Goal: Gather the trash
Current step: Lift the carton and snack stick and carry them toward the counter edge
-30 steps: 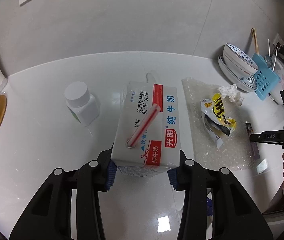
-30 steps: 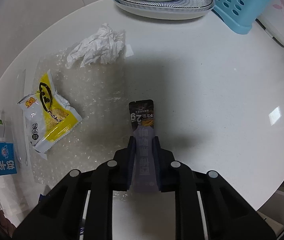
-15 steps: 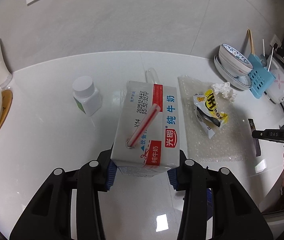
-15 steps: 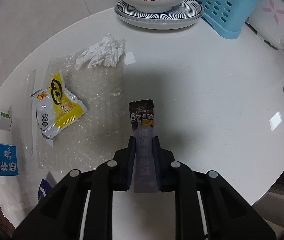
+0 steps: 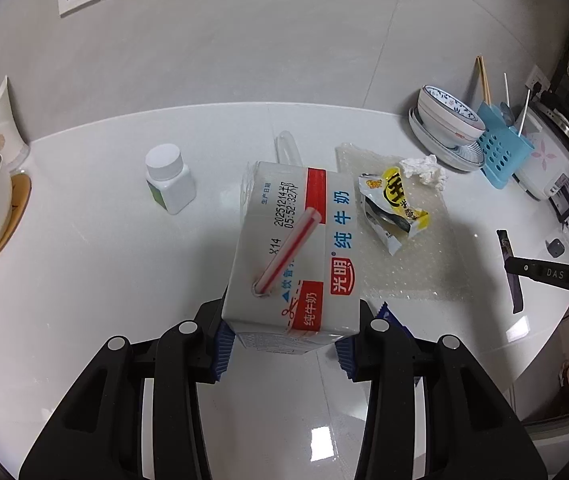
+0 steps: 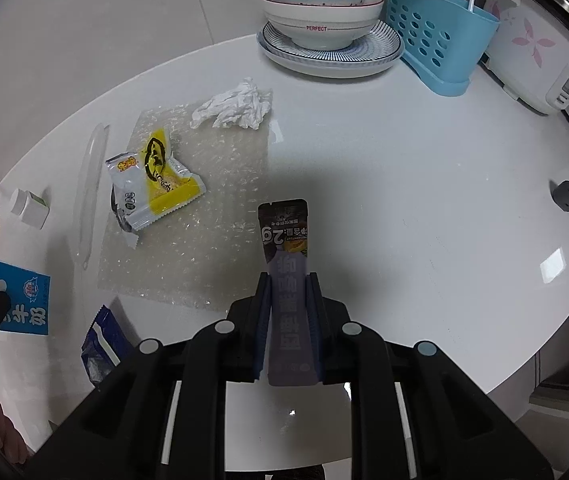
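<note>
Here, milk carton (image 5: 292, 256) reads "光明 纯牛奶"; bowl (image 6: 320, 12) says "PERFECT".

So the snack wrapper (image 6: 152, 184) lies on the bubble wrap sheet (image 6: 204, 216), crumpled tissue (image 6: 236, 106) at its far edge. Behind that, a bowl (image 6: 320, 12) sits on a plate (image 6: 380, 46), utensil basket (image 6: 436, 36) just beside it. Pill bottle (image 5: 169, 178) stands off left on the table (image 5: 84, 260).

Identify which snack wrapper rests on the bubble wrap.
The yellow-and-white wrapper lies on the bubble wrap. The dark sachet is pinched in the right claw; the blue wrapper lies on bare table.
</note>
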Demonstrator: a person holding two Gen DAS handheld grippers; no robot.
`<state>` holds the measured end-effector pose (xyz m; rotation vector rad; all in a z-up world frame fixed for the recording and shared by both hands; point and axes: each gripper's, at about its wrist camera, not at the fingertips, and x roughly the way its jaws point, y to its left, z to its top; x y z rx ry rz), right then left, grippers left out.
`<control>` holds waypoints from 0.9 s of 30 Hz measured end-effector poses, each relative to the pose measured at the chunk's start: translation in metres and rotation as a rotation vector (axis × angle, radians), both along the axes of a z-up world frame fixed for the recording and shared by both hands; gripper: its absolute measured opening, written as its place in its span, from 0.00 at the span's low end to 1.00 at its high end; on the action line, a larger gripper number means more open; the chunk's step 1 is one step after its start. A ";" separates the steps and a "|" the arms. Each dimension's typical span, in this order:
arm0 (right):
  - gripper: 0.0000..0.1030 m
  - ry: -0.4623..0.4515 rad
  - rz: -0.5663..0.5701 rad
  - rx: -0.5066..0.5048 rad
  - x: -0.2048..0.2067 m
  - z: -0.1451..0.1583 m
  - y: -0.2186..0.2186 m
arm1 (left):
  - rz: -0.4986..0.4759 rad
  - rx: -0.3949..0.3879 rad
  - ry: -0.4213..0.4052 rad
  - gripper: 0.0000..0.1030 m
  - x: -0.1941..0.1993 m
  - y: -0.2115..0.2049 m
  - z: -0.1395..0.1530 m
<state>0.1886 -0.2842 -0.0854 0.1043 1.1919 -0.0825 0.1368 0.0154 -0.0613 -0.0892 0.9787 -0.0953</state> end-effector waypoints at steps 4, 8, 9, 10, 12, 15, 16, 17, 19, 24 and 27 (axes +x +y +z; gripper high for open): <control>0.16 -0.011 0.008 -0.011 -0.010 0.003 0.001 | 0.005 -0.005 0.016 0.40 -0.009 -0.003 0.000; 0.16 -0.024 0.024 -0.021 -0.020 0.005 0.004 | 0.004 -0.003 0.016 0.40 -0.018 -0.007 0.003; 0.16 -0.027 0.029 -0.021 -0.023 0.007 0.006 | 0.004 -0.004 0.016 0.40 -0.019 -0.008 0.004; 0.16 -0.031 0.034 -0.021 -0.026 0.008 0.007 | 0.005 -0.004 0.016 0.40 -0.020 -0.008 0.004; 0.16 -0.041 0.045 -0.020 -0.031 0.011 0.009 | 0.007 0.000 0.018 0.40 -0.024 -0.010 0.006; 0.16 -0.054 0.061 -0.014 -0.040 0.017 0.013 | 0.011 -0.007 0.030 0.40 -0.032 -0.010 0.009; 0.16 -0.058 0.071 -0.015 -0.043 0.019 0.014 | 0.011 -0.010 0.033 0.40 -0.035 -0.011 0.009; 0.16 -0.063 0.081 -0.017 -0.046 0.021 0.016 | 0.011 -0.011 0.032 0.40 -0.037 -0.011 0.011; 0.16 -0.071 0.091 -0.015 -0.051 0.023 0.018 | 0.013 -0.004 0.028 0.40 -0.042 -0.013 0.013; 0.16 -0.080 0.110 -0.012 -0.064 0.026 0.022 | 0.019 -0.018 0.025 0.40 -0.054 -0.014 0.017; 0.16 -0.081 0.120 -0.004 -0.073 0.028 0.023 | 0.019 -0.020 0.027 0.40 -0.062 -0.017 0.018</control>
